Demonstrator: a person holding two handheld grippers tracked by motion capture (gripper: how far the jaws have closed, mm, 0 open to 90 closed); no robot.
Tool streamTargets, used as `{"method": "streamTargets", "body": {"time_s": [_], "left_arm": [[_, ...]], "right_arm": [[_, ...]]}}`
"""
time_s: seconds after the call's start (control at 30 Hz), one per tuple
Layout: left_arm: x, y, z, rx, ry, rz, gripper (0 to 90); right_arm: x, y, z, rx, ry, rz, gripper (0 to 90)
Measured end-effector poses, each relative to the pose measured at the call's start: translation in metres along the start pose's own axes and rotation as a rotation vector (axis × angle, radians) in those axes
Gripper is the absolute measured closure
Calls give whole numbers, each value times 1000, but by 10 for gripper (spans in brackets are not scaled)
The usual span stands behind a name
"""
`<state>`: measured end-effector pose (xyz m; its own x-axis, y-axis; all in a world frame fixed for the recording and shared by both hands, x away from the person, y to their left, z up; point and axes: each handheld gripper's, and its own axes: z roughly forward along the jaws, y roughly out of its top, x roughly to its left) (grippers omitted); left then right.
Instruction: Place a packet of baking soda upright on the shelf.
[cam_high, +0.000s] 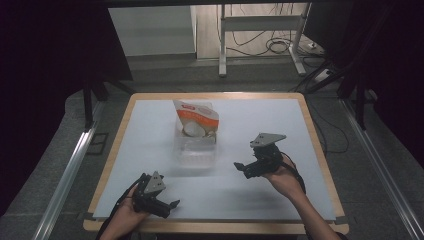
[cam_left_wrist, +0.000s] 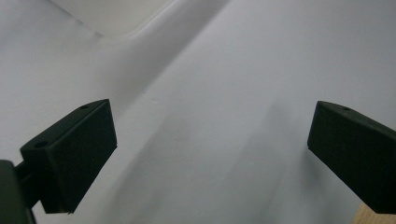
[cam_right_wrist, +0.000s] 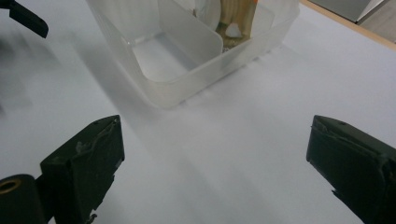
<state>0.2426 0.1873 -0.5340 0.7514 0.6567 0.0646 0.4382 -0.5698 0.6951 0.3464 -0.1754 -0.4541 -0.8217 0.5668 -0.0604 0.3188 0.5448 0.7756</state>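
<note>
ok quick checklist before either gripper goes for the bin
1. Left gripper open, nothing held: ok.
2. Right gripper open, nothing held: ok.
3. Path from right gripper to bin free of things: ok.
4. Pouch stands in the bin's far compartment: ok.
5. Near compartment empty: ok.
6. What else sits beside the pouch: cannot tell.
</note>
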Motion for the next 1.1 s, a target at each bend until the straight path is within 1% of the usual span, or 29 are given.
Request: {"method": "streamTargets", "body": {"time_s": [0.27, 0.47, 0.73, 1.1], "left_arm": [[0, 0, 0, -1, 0, 0, 14], [1, 0, 0, 0, -2, 1, 14], [2, 0, -1, -14, -16, -17, 13], [2, 0, 0, -7, -12, -12, 13]], "right_arm": [[3, -13, -11, 8, -10, 20, 21], [3, -24, -21, 13, -41, 19, 21], [2, -41, -33, 15, -70, 26, 21], [-1, -65, -48, 18, -120, 79, 21]]}}
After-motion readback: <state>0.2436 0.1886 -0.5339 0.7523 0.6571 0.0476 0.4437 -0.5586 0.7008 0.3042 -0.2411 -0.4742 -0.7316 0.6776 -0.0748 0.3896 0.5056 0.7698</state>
